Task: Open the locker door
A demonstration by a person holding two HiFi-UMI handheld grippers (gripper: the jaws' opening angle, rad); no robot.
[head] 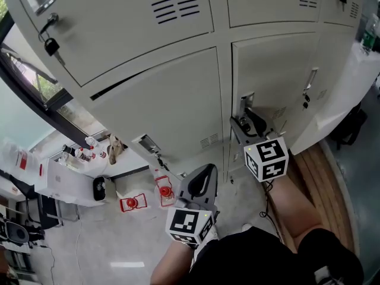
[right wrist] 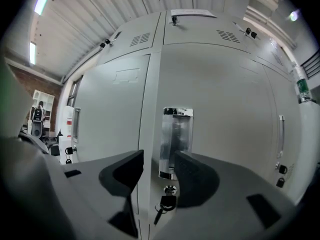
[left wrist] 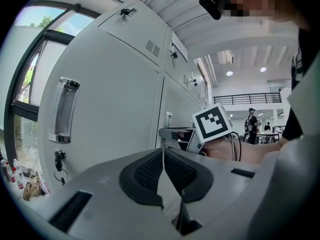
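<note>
The grey locker door (head: 279, 76) at the lower right of the bank stands closed. Its recessed chrome handle (right wrist: 175, 141) sits by the door's left edge, with a key (right wrist: 167, 201) hanging in the lock below. My right gripper (right wrist: 159, 171) is open just in front of that handle, one jaw to each side of it and nothing pressed between the pads. In the head view the right gripper (head: 246, 120) reaches up to the handle (head: 246, 103). My left gripper (head: 202, 180) hangs lower and to the left, shut and empty (left wrist: 162, 171).
Other closed lockers surround the door; one at the upper left carries a padlock (head: 52, 45). Red items (head: 133, 203) lie on the floor at the lockers' foot, beside a white box (head: 59, 180). A window runs along the left. People stand far off in the hall.
</note>
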